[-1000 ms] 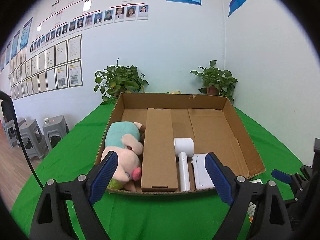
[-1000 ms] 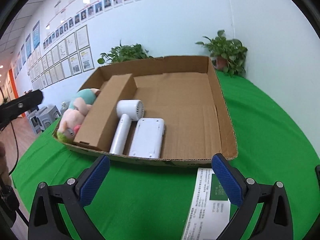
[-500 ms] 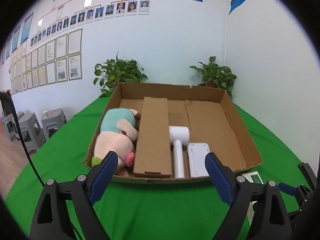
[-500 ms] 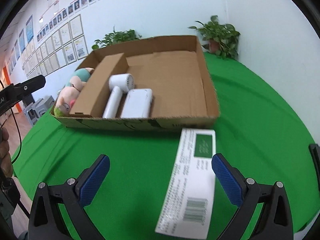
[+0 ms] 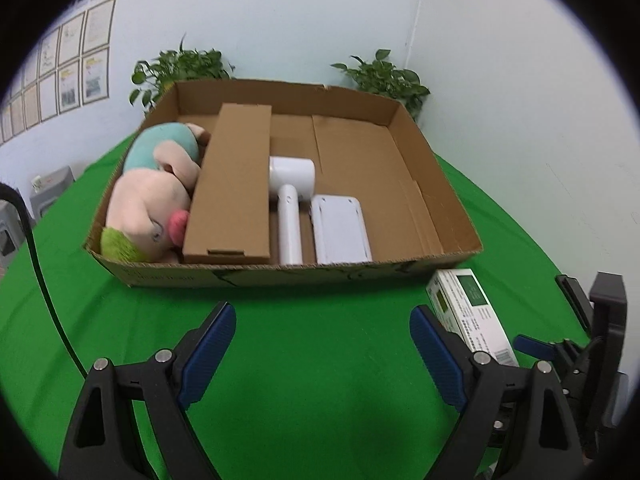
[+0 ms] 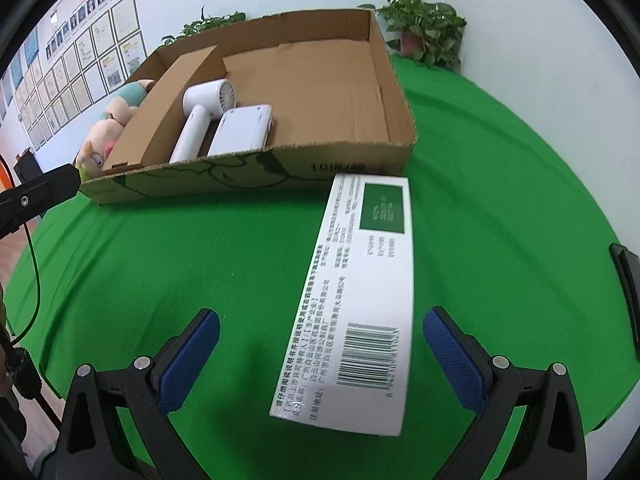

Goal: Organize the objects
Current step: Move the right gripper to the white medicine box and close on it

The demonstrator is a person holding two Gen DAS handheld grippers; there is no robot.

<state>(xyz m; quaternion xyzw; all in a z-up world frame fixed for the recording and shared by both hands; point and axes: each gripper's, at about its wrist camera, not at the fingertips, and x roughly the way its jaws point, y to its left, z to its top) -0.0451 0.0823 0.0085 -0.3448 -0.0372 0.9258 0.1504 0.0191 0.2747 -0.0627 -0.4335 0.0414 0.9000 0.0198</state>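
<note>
A shallow cardboard tray [image 5: 280,270] [image 6: 304,162] stands on the green table. It holds a plush pig [image 5: 150,204], a long brown carton [image 5: 234,184], a white hair dryer [image 5: 290,196] [image 6: 200,120] and a flat white device [image 5: 340,228] [image 6: 244,130]. A long white box with green panel and barcode [image 6: 360,292] [image 5: 468,308] lies on the cloth in front of the tray's right corner. My right gripper [image 6: 320,348] hangs open over the box's near end, its pads apart from the box. My left gripper [image 5: 322,344] is open over bare cloth.
Two potted plants [image 5: 180,68] [image 5: 384,80] stand behind the tray against the wall. The green table [image 5: 320,320] drops off near the right edge in the right wrist view. Stools [image 5: 48,184] stand on the floor at the left. A black cable [image 5: 36,264] hangs at the left.
Both grippers have sunk and tilted downward toward the table. The white box has come into full view between the right gripper's fingers. The tray has slid up in both views.
</note>
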